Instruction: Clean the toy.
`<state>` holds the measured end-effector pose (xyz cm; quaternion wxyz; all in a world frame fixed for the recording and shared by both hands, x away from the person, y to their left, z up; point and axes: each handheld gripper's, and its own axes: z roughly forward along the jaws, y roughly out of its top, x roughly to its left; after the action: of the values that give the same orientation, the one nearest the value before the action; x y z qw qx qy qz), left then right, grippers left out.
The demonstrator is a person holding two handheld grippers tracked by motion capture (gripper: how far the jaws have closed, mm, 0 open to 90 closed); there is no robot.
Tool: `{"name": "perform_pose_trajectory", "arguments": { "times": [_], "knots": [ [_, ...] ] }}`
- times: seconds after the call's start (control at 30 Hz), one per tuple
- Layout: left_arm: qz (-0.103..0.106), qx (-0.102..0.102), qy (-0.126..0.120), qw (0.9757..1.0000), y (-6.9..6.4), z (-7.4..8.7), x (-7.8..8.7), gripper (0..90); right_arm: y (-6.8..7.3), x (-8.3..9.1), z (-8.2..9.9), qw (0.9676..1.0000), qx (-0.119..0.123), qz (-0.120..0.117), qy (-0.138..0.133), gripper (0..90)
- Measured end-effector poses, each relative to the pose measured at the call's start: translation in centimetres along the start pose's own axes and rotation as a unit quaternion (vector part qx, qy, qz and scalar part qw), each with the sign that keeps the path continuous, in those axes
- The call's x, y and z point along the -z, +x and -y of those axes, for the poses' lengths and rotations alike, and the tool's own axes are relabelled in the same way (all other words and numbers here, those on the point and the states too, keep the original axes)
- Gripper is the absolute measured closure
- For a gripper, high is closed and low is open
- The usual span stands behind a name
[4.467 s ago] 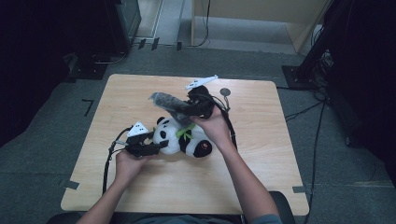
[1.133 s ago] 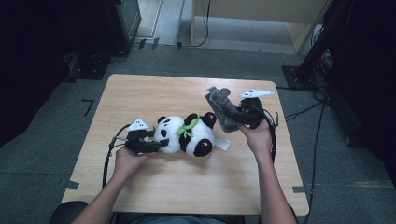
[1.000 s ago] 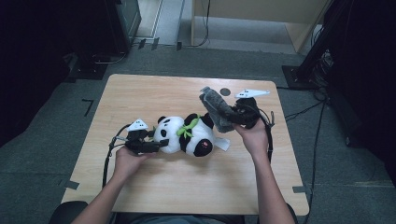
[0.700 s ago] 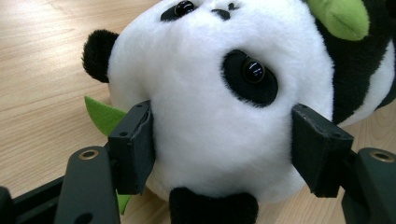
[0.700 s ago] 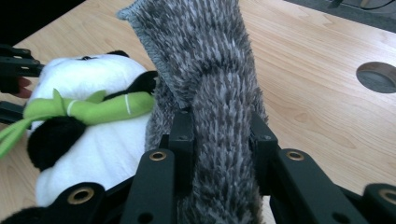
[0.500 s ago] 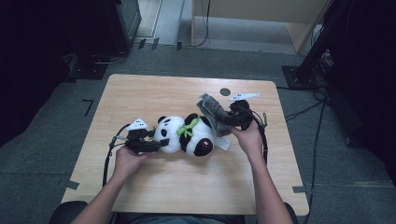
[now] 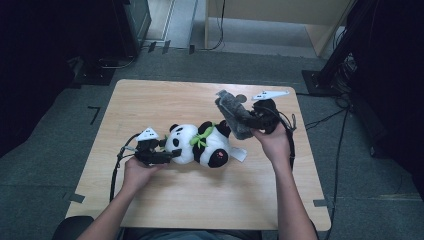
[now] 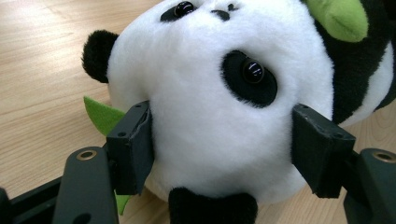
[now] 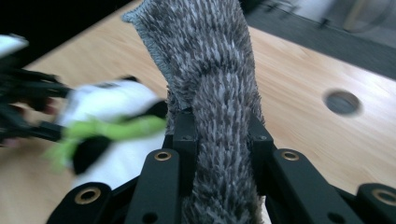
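The left gripper (image 7: 167, 156) pinches the head of the panda plush (image 7: 200, 146), its 2 jaws pressed into the white fur at either cheek, as the left gripper view shows (image 8: 219, 154). The panda lies on its side at the middle of the wooden table (image 7: 150, 100), no different from a second ago, and the left hand has not shifted.

The change is on the right. A second ago the right gripper (image 7: 248, 117) held the grey fuzzy cloth (image 7: 232, 111) farther toward the table's right edge; now it has swung inward, so the cloth stands tilted just above the panda's black feet end. The jaws are nearly together, squeezing a bunched fold of the cloth (image 9: 219, 116) between them.

This looks like the approach to a wiping or covering pass: with the toy pinned by the head, the cloth is close enough to come down on its body. Whether cloth and plush already touch cannot be told.
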<state>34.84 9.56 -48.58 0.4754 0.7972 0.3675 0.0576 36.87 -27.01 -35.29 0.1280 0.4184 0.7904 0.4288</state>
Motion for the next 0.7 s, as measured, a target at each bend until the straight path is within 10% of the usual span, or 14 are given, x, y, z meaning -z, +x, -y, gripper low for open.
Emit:
{"name": "perform_pose_trajectory", "arguments": {
  "times": [0.4,0.7],
  "knots": [
    [-0.002,-0.001,-0.013,0.9999,-0.1,0.4,0.1,30.6,5.8,-4.7,-3.8,0.9898,0.052,-0.132,0.016,73.1],
    [-0.003,0.000,-0.015,0.9999,-0.1,0.4,0.1,31.1,9.2,-10.0,-4.1,0.9807,0.077,-0.166,0.069,73.1]
  ]
}}
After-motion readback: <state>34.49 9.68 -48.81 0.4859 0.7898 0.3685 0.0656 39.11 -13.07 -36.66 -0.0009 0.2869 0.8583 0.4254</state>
